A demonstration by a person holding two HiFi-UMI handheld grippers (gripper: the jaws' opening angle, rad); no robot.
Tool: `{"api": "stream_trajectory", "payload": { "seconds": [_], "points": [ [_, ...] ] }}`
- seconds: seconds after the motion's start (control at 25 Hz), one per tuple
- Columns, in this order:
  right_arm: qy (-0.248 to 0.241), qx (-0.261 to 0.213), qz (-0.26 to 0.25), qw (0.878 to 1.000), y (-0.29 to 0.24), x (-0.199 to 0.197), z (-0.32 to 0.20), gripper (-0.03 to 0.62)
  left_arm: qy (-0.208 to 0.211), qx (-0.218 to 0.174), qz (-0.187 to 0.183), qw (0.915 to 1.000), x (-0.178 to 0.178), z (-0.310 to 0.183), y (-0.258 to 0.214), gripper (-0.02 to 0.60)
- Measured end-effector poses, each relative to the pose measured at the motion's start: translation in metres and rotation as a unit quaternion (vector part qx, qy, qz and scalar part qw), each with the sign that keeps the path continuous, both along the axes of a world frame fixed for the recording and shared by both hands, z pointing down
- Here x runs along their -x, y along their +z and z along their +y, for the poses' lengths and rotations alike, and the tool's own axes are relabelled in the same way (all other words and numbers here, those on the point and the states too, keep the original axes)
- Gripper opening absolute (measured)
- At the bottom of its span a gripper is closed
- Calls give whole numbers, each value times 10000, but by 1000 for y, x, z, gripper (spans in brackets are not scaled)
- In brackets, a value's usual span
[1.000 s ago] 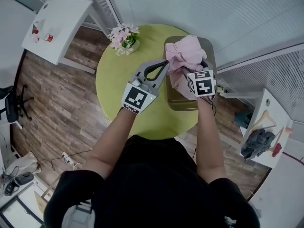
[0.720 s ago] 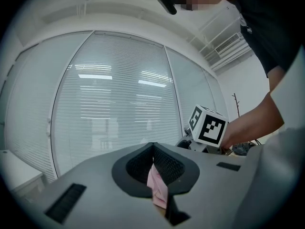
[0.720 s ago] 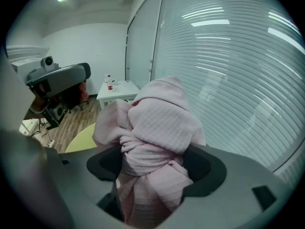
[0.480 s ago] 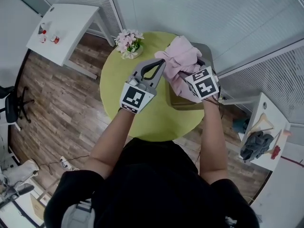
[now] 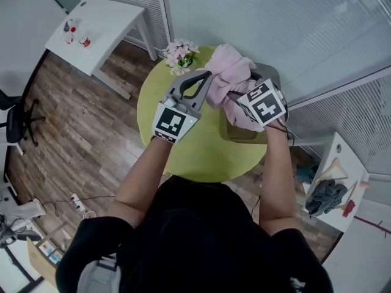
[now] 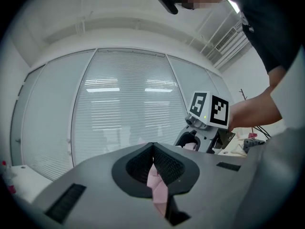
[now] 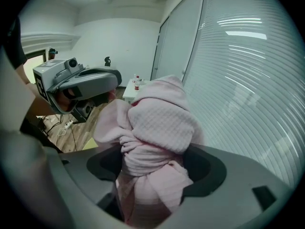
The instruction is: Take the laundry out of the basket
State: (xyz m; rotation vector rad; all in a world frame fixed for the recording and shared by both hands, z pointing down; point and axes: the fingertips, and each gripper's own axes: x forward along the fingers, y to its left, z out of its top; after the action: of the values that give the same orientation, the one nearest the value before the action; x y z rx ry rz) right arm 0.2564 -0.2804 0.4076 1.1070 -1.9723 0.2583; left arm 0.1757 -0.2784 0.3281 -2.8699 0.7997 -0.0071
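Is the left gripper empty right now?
No, the left gripper view shows the left gripper shut on a thin strip of the pink laundry.

The pink laundry (image 5: 229,72) I am gripping is covering most of the basket (image 5: 239,133) at the right edge of the green table (image 5: 183,145). My left gripper (image 6: 153,149) is hiding all but a sliver of that cloth in its own view. Small things (image 5: 76,35) on the white side table (image 5: 107,17) are showing too tiny to name.
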Motion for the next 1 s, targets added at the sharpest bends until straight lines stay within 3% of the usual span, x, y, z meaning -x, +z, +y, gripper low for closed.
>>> {"api": "stream_trajectory", "payload": {
  "seconds": [0.32, 0.76, 1.0],
  "points": [
    [-657, -72, 27, 9978, -17, 79, -12, 396, -537, -66, 53, 9985, 67, -4, -12, 11],
    [-1480, 83, -43, 9889, -2, 199, -12, 393, -1278, -25, 40, 9918, 173, -3, -7, 11],
    [-1758, 345, -192, 9836, 25, 243, -9, 391, -1497, 101, 29, 9887, 205, -4, 4, 11]
  ]
}}
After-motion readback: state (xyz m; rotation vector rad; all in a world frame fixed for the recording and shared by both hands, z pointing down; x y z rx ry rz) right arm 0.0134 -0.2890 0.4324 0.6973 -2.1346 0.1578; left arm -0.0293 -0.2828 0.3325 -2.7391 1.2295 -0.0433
